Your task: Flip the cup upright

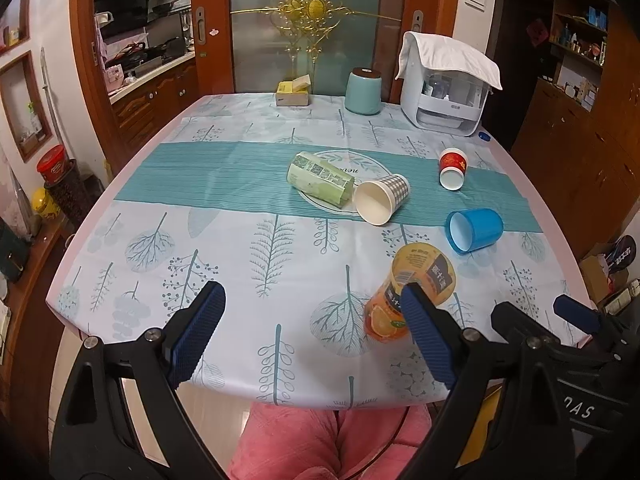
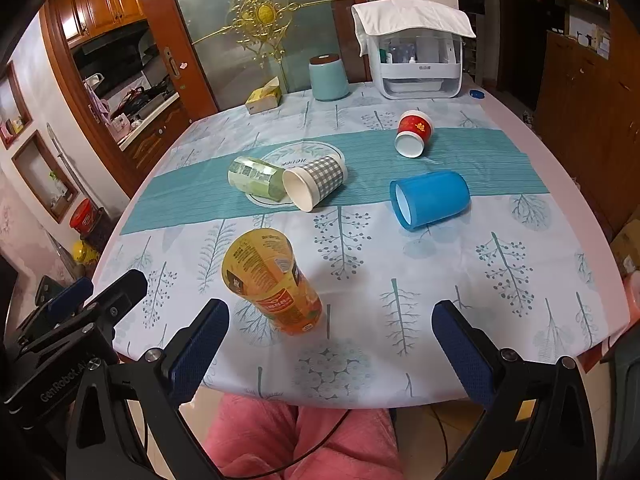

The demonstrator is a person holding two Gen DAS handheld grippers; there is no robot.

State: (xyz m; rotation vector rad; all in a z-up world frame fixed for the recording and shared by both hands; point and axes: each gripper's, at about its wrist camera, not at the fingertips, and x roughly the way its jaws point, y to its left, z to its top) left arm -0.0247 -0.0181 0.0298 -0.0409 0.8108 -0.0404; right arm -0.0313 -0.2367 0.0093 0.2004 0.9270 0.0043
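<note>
1. The bench (image 1: 168,184) carries a pale cloth printed with trees, and a teal runner (image 1: 224,184) crosses it from side to side.
2. A white dispenser (image 1: 444,100) with a white towel (image 1: 452,58) draped on top stands at the far edge, beyond the runner.
3. A mint canister (image 1: 363,92) and a yellow tissue box (image 1: 293,93) also stand beyond the runner, to the left of the dispenser.
4. The orange cup (image 2: 272,284) stands mouth-down on the pale cloth on the near side of the runner, closest to the fingers, with its base on top.
5. The blue cup (image 2: 430,200) lies on its side at the runner's near edge, with its mouth towards the camera.
6. The green cup (image 2: 252,178) and the checked paper cup (image 2: 316,184) lie on their sides on the runner, touching each other over a round printed emblem.
7. The red paper cup (image 2: 412,132) lies tipped at the runner's far edge.
8. The left gripper (image 1: 312,312) hangs over the near bench edge, fingers spread wide and holding nothing; its right finger (image 1: 424,332) overlaps the orange cup in the left wrist view.
9. The right gripper (image 2: 328,340) hangs likewise, its fingers wide apart and empty, with the orange cup just beyond its left finger (image 2: 200,344).
</note>
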